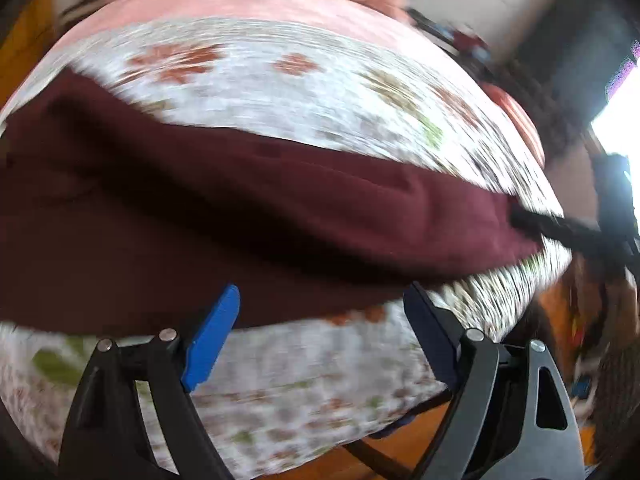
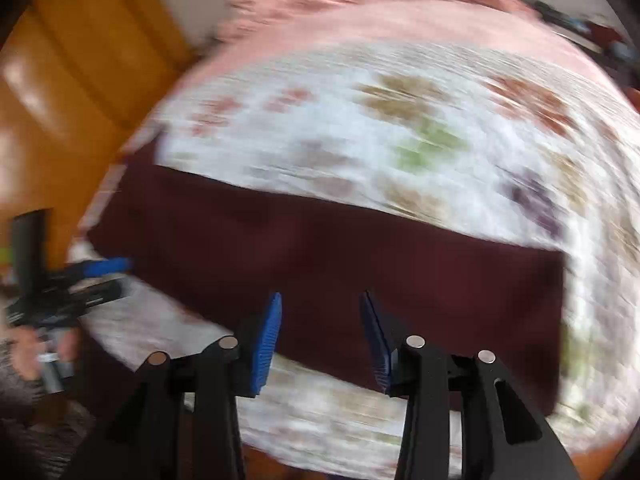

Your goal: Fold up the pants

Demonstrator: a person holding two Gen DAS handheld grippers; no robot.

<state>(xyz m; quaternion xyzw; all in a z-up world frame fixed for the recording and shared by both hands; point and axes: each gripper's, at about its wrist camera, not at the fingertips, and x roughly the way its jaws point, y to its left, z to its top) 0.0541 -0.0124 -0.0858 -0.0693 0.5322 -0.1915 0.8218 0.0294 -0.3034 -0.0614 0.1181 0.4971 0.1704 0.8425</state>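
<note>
Floral sheet [image 1: 260, 92], white with red-brown and green flowers, covers the bed and serves as the landmark. Pink blanket [image 1: 248, 0] lies along the sheet's far edge, bunched higher at the back. Orange wooden door [image 2: 80, 52] stands to the left of the sheet, beyond its corner. Bright window [image 1: 622, 120] lies to the right of the sheet. A red-striped item [image 1: 516, 116], possibly a cushion, sits at the sheet's right edge; blur hides detail.

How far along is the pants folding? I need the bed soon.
Done: the maroon pants lie on the floral sheet as a long flat band, apparently folded lengthwise. In hand: nothing; the left gripper and right gripper are both open and empty. Left: probably folding the band across its length.
</note>
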